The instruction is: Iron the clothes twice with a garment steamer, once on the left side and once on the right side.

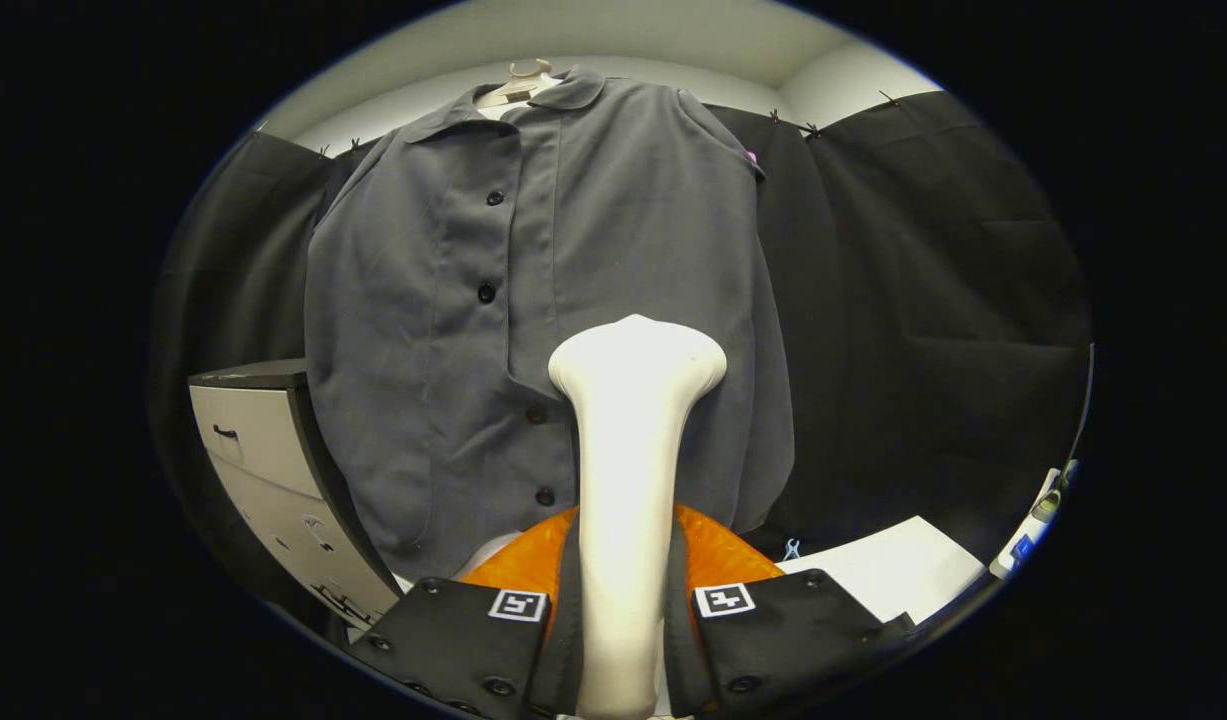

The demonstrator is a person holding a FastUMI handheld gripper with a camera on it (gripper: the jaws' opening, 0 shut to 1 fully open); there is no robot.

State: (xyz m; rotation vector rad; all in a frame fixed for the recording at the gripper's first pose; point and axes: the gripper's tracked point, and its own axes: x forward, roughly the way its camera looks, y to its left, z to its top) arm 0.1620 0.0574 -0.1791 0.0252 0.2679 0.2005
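In the gripper view we find the garment steamer (628,480) standing between the two fingers, its long white body running straight ahead and away from the gripper (621,640). Its widened head sits at the far end, directed toward the clothing beyond. We cannot tell whether the head touches the fabric or sits just short of it.

We note both black fingers (473,640) closed against the steamer's handle, one on each side, with no gap visible between pad and handle. The grip is narrow, set to the width of the handle.

Beyond the fingers hangs a grey buttoned shirt (533,300) on a pale hanger (518,85), collar uppermost, placket with dark buttons running down just left of the steamer head. The head overlaps the lower part of the shirt, right of the button line.

An orange rounded object (718,555) lies just ahead of the fingers, behind the handle. To the left of the fingers stands a pale cabinet with drawers (263,470). To the right lies a white sheet (898,570), and farther right a small white device (1033,525), too small to identify.
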